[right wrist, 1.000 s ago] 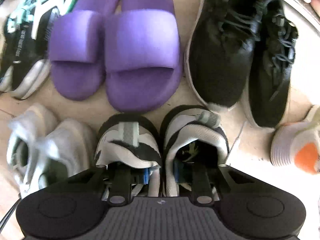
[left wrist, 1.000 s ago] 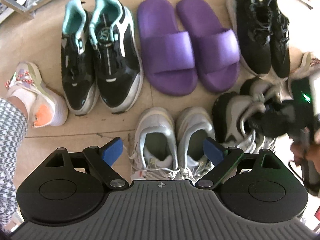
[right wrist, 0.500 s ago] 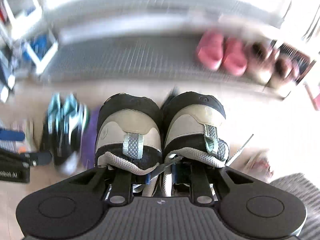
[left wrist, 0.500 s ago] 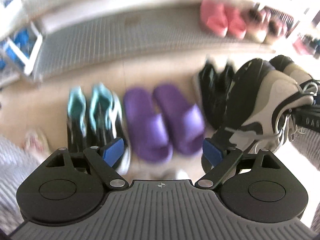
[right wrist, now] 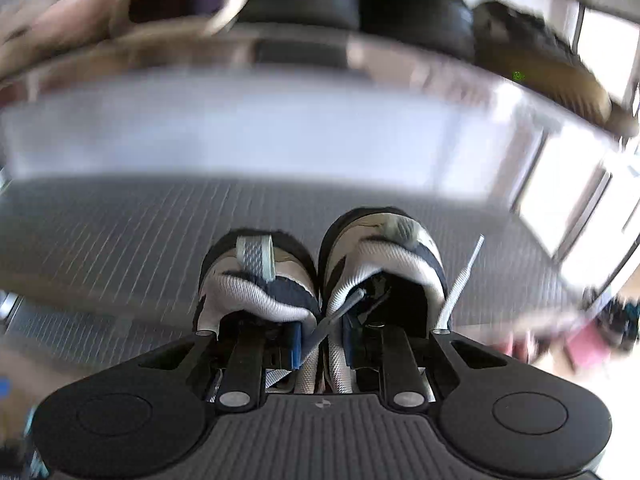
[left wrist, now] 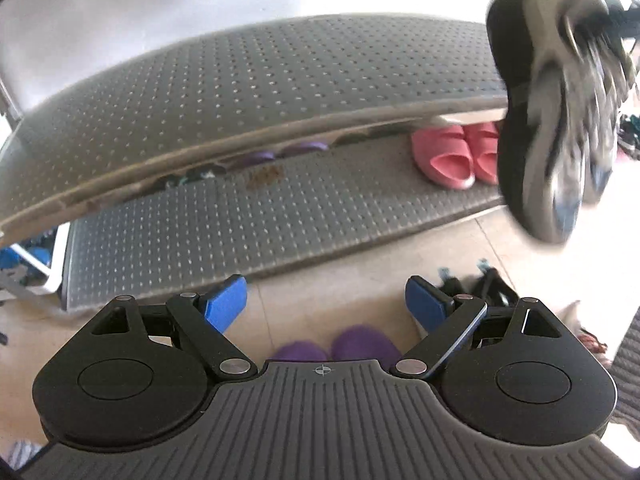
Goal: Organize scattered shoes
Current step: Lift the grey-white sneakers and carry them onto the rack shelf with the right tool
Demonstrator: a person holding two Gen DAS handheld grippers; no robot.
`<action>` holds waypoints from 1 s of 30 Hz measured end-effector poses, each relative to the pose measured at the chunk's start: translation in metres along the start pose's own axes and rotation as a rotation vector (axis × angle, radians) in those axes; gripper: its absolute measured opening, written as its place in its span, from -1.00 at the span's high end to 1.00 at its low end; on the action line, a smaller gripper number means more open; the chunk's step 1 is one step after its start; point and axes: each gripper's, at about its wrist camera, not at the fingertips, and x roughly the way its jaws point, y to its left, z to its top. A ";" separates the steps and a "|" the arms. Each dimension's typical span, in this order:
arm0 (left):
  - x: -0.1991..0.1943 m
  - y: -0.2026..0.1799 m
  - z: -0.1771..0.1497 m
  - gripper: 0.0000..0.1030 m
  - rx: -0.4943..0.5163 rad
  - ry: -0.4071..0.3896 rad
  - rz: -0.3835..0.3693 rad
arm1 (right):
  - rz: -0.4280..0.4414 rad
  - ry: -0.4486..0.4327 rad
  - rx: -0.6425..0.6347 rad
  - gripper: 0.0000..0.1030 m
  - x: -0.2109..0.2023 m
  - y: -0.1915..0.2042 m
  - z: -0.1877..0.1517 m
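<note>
My right gripper (right wrist: 320, 346) is shut on the inner collars of a pair of grey and black sneakers (right wrist: 280, 276), pinching both together and holding them in the air in front of a perforated grey rack shelf (right wrist: 160, 220). The same pair shows in the left wrist view (left wrist: 552, 120), hanging soles toward me at the upper right, blurred. My left gripper (left wrist: 326, 304) is open and empty, above the floor in front of the rack. Purple slides (left wrist: 332, 346) lie on the floor just under it.
The rack has an upper grey shelf (left wrist: 240, 80) and a lower shelf (left wrist: 240, 224) with pink slides (left wrist: 452, 156) at its right. A higher shelf holds dark shoes (right wrist: 400, 8). Black sneakers (left wrist: 480, 284) lie on the tile floor at right.
Both grippers have risen from the floor toward the rack. The right gripper has carried the grey and black sneakers up to shelf height. The left gripper stays open.
</note>
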 end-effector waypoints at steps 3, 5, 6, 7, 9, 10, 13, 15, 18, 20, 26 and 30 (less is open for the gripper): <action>0.018 0.010 0.007 -0.74 -0.040 0.054 -0.011 | -0.042 -0.074 -0.030 0.19 0.052 0.001 0.005; 0.020 0.008 0.009 -0.74 -0.017 0.056 -0.004 | -0.050 -0.098 -0.057 0.05 0.080 0.004 0.002; 0.021 0.007 0.010 -0.74 0.001 0.055 0.001 | -0.053 -0.097 -0.034 -0.04 0.090 0.003 0.003; 0.021 0.006 0.010 -0.74 0.015 0.055 0.002 | -0.055 -0.096 -0.011 -0.32 0.099 0.002 0.004; 0.019 0.005 0.009 -0.74 0.017 0.059 -0.002 | -0.038 -0.081 0.023 -0.37 0.113 -0.004 0.008; 0.020 0.005 0.010 -0.74 0.015 0.063 -0.004 | -0.038 -0.076 0.022 -0.37 0.114 -0.005 0.009; 0.020 0.002 0.010 -0.74 0.015 0.062 -0.013 | -0.047 -0.089 -0.007 -0.63 0.100 -0.009 0.014; 0.017 0.000 0.007 -0.74 0.016 0.057 -0.023 | -0.070 -0.121 -0.035 -0.73 0.089 -0.008 0.011; 0.016 -0.006 0.004 -0.74 0.027 0.053 -0.031 | -0.107 -0.171 -0.072 -0.66 0.065 -0.008 0.003; 0.016 -0.007 0.001 -0.75 0.023 0.059 -0.033 | -0.096 -0.148 -0.068 0.95 0.063 -0.008 0.000; 0.019 -0.008 -0.002 -0.75 0.044 0.075 -0.044 | -0.014 -0.098 0.031 0.57 0.086 -0.009 -0.006; 0.021 -0.003 0.000 -0.75 0.043 0.090 -0.047 | 0.047 -0.085 0.101 0.45 0.080 -0.016 0.005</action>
